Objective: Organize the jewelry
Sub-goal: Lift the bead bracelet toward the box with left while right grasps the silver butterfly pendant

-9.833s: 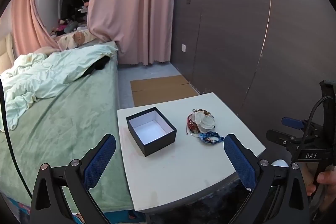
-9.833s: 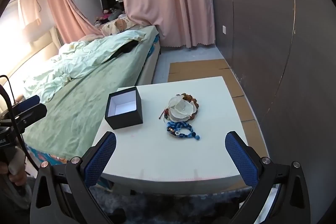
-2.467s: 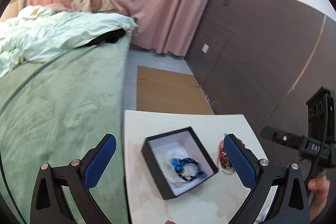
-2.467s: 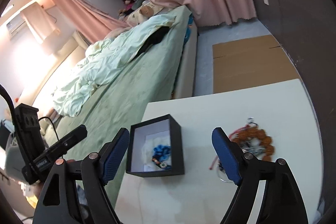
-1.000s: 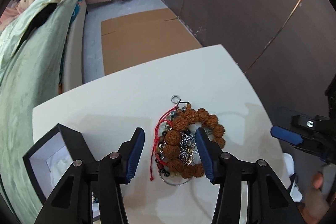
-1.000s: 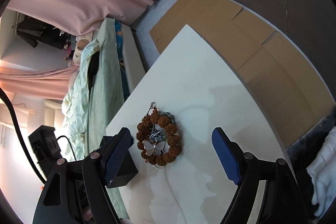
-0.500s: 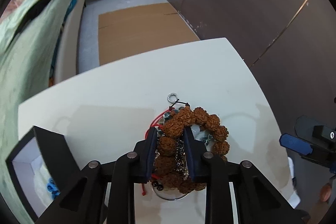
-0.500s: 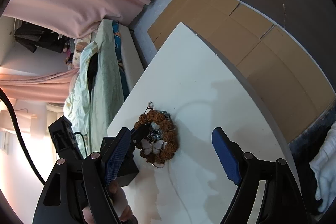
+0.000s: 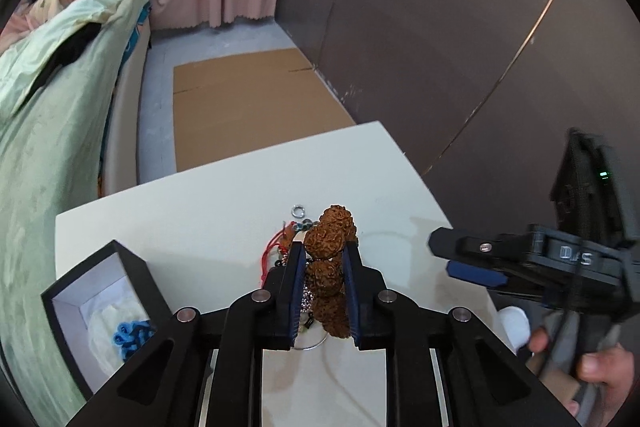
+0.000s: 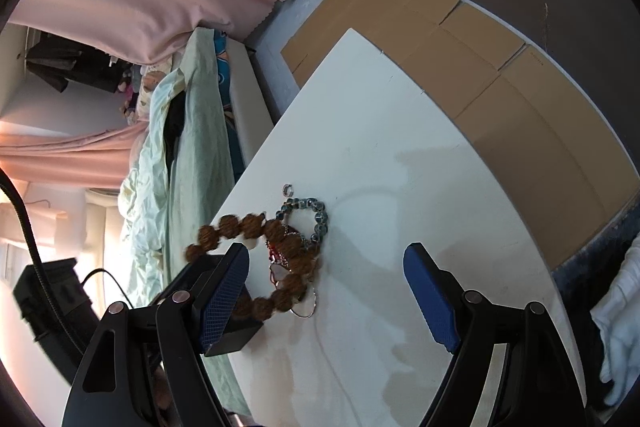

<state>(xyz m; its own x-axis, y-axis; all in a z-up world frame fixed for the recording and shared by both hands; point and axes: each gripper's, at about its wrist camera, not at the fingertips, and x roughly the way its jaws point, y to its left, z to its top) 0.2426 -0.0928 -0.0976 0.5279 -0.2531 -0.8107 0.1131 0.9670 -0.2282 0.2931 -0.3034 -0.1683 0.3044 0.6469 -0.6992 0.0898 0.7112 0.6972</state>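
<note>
My left gripper [image 9: 323,255] is closing its jaws, and the blue pads press on a brown bead bracelet [image 9: 334,223] that stands up between them. In the right wrist view the brown bead bracelet [image 10: 248,227] hangs as a loop lifted off the white table [image 10: 400,107]. Under it lie a metal-bead bracelet [image 10: 316,211], a small ring [image 10: 287,189], a red cord [image 9: 272,251] and a pale pendant [image 10: 280,273]. A black box [image 9: 72,291] at the lower left holds a blue bracelet [image 9: 132,335]. My right gripper [image 10: 326,291] stands open above the table, with nothing between its fingers.
A green-covered bed [image 9: 40,147] runs along the table's left side. Flat cardboard [image 9: 248,99] lies on the floor beyond the table, against a dark wall panel [image 9: 440,27]. A person's hand [image 9: 600,367] holds the right gripper at the table's right edge.
The left gripper's jaws have closed onto the brown bead bracelet and raised it off the pile. The right gripper has kept still and open.
</note>
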